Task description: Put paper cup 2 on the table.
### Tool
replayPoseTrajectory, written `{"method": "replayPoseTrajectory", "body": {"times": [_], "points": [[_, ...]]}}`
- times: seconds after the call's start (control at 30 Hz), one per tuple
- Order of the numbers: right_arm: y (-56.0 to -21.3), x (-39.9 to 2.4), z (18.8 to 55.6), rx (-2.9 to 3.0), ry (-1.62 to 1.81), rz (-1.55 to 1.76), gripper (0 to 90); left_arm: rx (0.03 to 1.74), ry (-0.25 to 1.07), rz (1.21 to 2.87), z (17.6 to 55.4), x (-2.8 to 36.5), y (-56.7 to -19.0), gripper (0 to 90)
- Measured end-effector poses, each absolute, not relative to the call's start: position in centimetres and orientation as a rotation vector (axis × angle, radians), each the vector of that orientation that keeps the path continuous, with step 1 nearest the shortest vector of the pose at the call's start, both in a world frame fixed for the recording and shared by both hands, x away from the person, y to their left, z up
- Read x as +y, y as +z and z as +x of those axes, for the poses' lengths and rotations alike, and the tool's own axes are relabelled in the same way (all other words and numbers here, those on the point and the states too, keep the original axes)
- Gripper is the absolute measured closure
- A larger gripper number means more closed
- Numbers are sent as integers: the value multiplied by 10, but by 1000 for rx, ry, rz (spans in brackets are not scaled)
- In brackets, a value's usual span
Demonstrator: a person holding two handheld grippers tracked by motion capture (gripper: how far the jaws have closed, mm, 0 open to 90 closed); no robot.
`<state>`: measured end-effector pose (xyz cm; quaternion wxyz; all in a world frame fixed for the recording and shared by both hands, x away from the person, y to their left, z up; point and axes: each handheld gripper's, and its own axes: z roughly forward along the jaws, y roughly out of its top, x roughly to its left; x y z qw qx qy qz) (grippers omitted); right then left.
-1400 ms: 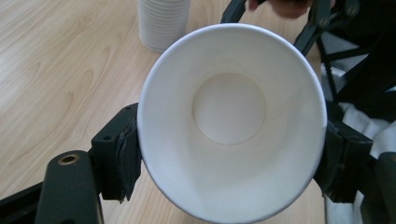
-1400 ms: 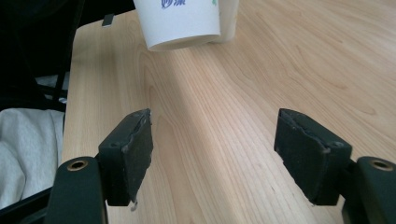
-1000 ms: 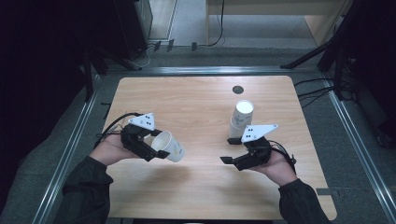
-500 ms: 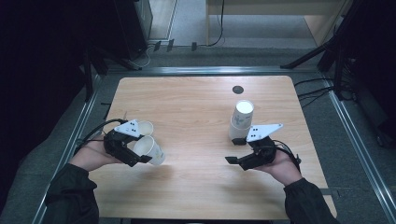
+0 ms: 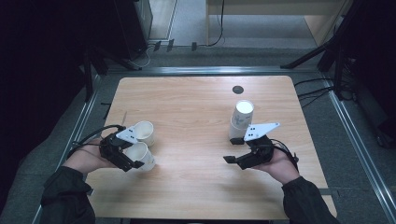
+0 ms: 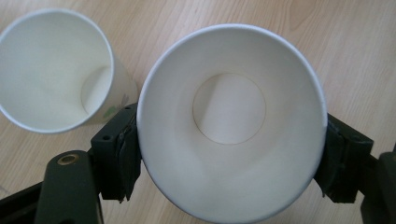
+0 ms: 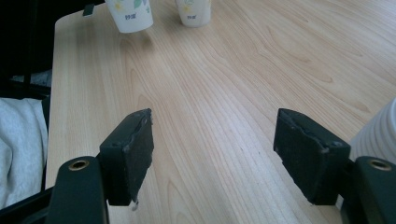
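Observation:
My left gripper point(image 5: 136, 158) is shut on a white paper cup point(image 5: 142, 157) near the table's front left. The cup point(image 6: 231, 121) is tilted with its mouth toward the camera, and the pads point(image 6: 122, 154) press on both sides of its rim. A second white cup point(image 5: 144, 131) stands upright just behind it; this second cup point(image 6: 51, 70) nearly touches the held one. At the right, a stack of cups point(image 5: 242, 119) stands mouth down. My right gripper point(image 5: 232, 159) hovers just in front of the stack, open, with nothing between its fingers point(image 7: 128, 149).
The wooden table point(image 5: 196, 102) has a small black round spot point(image 5: 238, 89) near its far edge. In the right gripper view the two left cups point(image 7: 130, 14) stand far off, and the ribbed stack point(image 7: 378, 135) sits at the right edge. Metal rails and cables surround the table.
My left hand has carried the cup to the left and toward the near edge, lower, beside the standing cup. The right hand has stayed where it was.

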<state>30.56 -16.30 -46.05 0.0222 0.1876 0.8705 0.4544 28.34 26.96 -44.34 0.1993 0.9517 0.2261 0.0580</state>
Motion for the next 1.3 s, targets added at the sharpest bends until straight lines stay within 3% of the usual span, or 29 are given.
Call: {"method": "replayPoseTrajectory", "body": {"times": [0.43,1.3], "points": [[-462,-164,305,2703,1397,588,293,670,196,2751,290,273,-460,218],[-464,-164,305,2706,1374,589,294,719,215,2770,293,273,-469,192]]}}
